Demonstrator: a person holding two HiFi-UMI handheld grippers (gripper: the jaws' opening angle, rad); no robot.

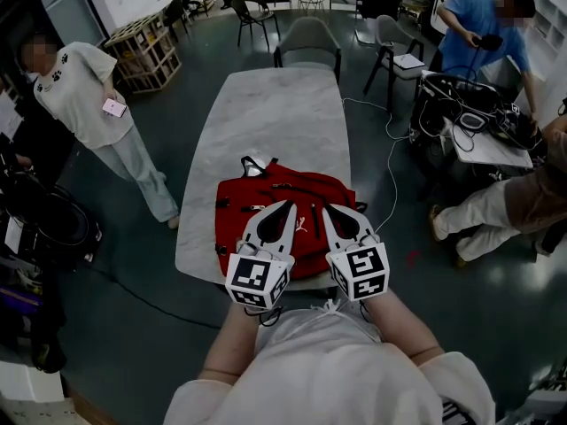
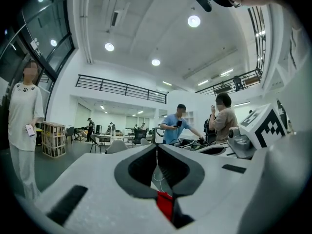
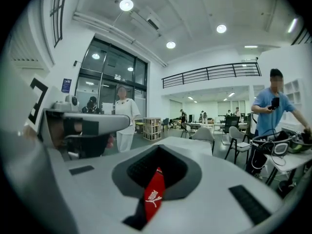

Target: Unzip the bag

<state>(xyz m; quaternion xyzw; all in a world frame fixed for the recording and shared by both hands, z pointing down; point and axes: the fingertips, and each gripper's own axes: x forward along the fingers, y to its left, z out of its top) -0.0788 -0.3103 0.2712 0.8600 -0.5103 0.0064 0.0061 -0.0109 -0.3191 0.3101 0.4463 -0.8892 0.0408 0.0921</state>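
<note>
Surface: pale grey stone-look table [image 1: 266, 113], running from picture centre up to a grey chair [image 1: 307, 41].
Room: open hall with a dark floor [image 1: 177, 140]. A person in white [image 1: 84, 96] stands at upper left. A person in blue [image 1: 483, 29] is at upper right, bent over a side table [image 1: 483, 144] heaped with cables. A third person [image 1: 514, 206] sits at the right edge. A white cable [image 1: 391, 171] trails over the floor right of the table.
Containers: red bag [image 1: 266, 189], lying flat at the table's near end, centre of frame, grab handle [image 1: 253, 165] toward the far end. No contents visible. Wooden crates [image 1: 142, 56] are stacked at upper left; contents unreadable.
Left gripper [image 1: 290, 204]: over the bag's left half. In its own view the jaw tips meet [image 2: 157, 146], nothing clamped; the bag's red shows low in the slit.
Right gripper [image 1: 324, 208]: over the bag's right half, just beside the left one. Jaws are together [image 3: 159, 145]. A red strip with a white logo [image 3: 154, 194] shows in the slit; can't tell whether it is pinched or lies beneath.
</note>
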